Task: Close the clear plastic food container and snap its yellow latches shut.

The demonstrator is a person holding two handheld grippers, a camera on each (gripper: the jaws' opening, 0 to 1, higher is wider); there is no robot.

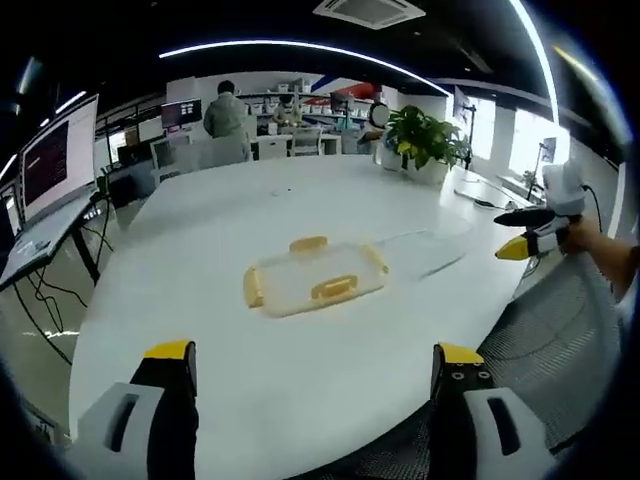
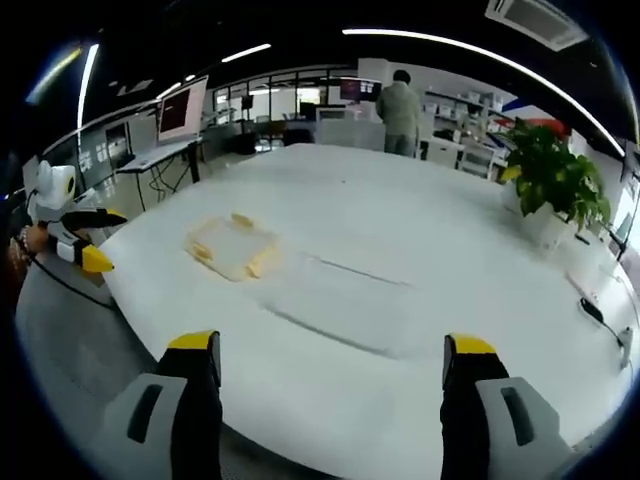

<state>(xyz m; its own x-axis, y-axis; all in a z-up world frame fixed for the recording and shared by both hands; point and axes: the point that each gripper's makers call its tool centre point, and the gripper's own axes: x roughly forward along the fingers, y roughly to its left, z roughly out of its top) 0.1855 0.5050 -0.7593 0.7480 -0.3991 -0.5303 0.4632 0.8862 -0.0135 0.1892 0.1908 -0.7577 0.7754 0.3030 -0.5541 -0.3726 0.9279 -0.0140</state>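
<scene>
Hovering wide open and empty, both hand-held grippers (image 1: pixel 312 375) (image 2: pixel 330 365) are facing the container (image 1: pixel 313 276) ahead on the counter (image 1: pixel 300 390); closing and latches (image 1: pixel 333 288) remaining.

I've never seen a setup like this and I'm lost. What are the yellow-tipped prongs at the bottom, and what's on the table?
A person holds a gripper in each hand, and a fisheye camera rides on each. The prongs are that gripper's own jaws. In the left gripper view, the left gripper is open and empty, and the right gripper enters from the right. In the right gripper view, the right gripper is open too, with the left one at the far left. On the white table lies a clear container with yellow latches. A potted plant stands at the far edge.
</scene>
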